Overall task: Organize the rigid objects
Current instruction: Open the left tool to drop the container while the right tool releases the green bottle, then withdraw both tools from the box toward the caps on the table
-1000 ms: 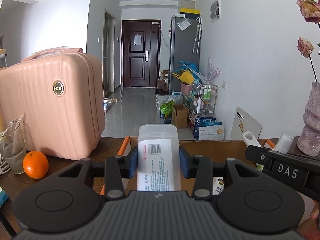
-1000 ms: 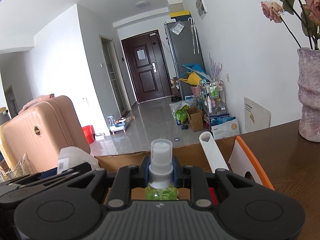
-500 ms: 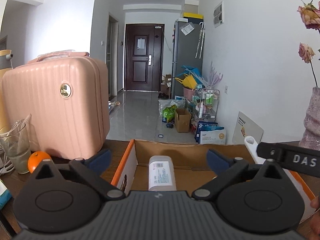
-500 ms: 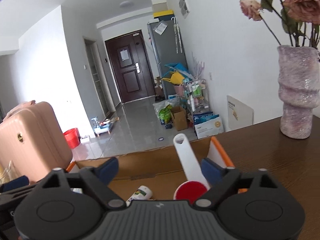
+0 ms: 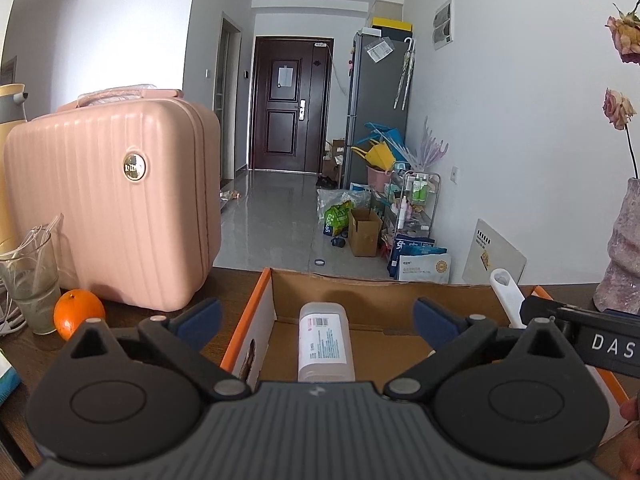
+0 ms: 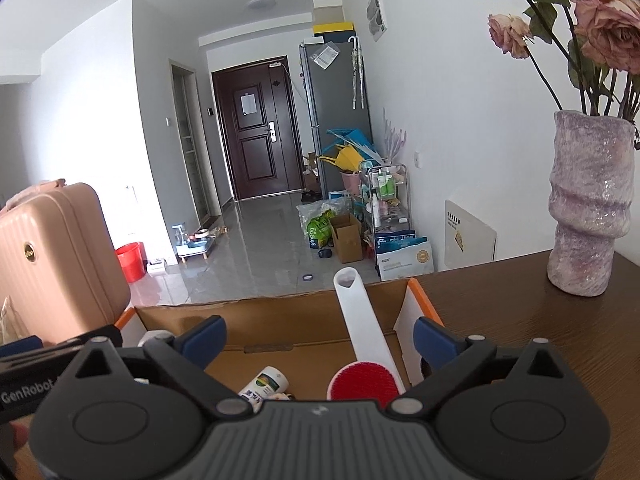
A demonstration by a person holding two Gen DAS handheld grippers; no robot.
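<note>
- Left wrist view only, far left on the dark wooden bench (image 5: 32, 354): clear glass (image 5: 28, 276) with straws, orange (image 5: 78, 314) just beside it, pink suitcase (image 5: 116, 208) standing upright behind both
- Left gripper (image 5: 316, 314) with blue-padded fingers (image 5: 198, 316) spread wide, holding nothing, poised over the cardboard box (image 5: 256, 320)
- Translucent labelled bottle (image 5: 325, 340) lying flat on the box floor at its left end, label up, between the spread pads yet untouched; hardly seen from the right wrist
- Right wrist view only, mid-box: small white tube (image 6: 266, 386) with green label lying on its side, red round brush head (image 6: 366, 384) just beside it
- White handle (image 6: 362, 320) rising from the brush, leaning on the far box wall; only its tip seen from the left wrist
- Right gripper (image 6: 320, 338) over the box's right half, jaws opening, fingers (image 6: 434, 340) wide apart and pressing on nothing
- Far right on the bench, well apart from the box: mottled purple vase (image 6: 588, 208) with dried roses (image 6: 600, 28), seen whole from the right wrist alone
</note>
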